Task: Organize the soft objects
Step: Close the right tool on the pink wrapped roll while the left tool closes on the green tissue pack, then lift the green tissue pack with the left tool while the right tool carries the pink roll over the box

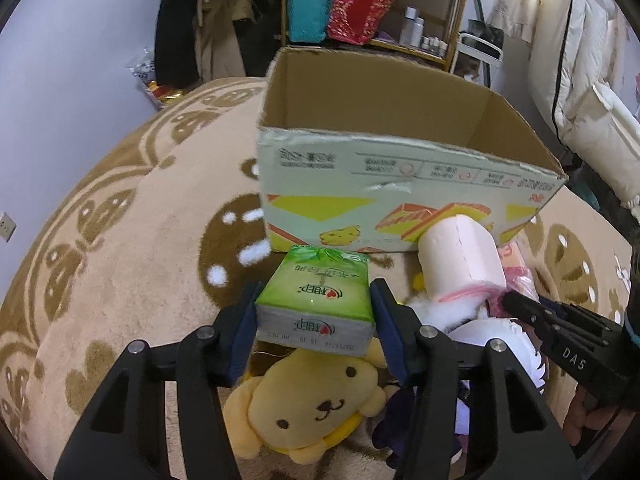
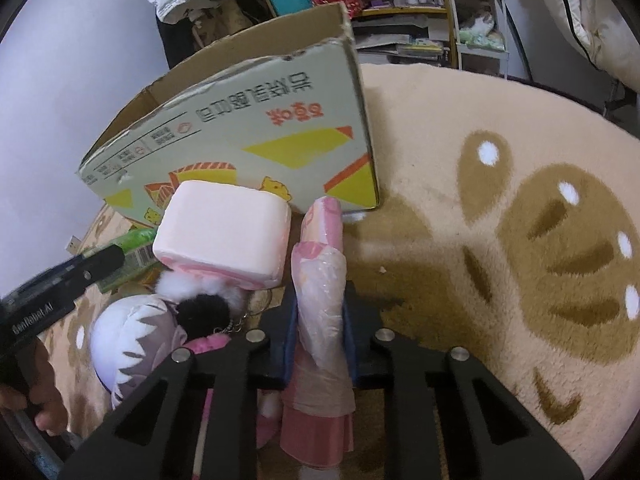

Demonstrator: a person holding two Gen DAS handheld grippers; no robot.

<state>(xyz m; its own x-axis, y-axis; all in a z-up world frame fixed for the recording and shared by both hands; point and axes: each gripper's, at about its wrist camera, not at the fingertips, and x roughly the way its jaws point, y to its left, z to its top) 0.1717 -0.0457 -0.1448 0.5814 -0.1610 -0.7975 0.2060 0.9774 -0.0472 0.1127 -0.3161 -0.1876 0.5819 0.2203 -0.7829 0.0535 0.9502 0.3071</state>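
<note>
My left gripper [image 1: 314,304] is shut on a green tissue pack [image 1: 316,296] and holds it above a yellow dog plush [image 1: 308,400], in front of an open cardboard box [image 1: 400,184]. My right gripper [image 2: 320,320] is shut on a pink item wrapped in clear plastic [image 2: 322,280], near the box's corner [image 2: 248,140]. A pink tissue roll pack [image 1: 460,258] leans against the box; it also shows in the right wrist view [image 2: 224,232]. A white and grey plush [image 2: 128,340] and a black pompom [image 2: 204,314] lie beside it.
Everything rests on a beige rug with brown patterns [image 1: 120,240]. A wooden shelf with bags and bottles [image 1: 372,12] stands behind the box. White bedding [image 1: 580,80] hangs at the right. The other gripper's body [image 1: 568,336] reaches in from the right.
</note>
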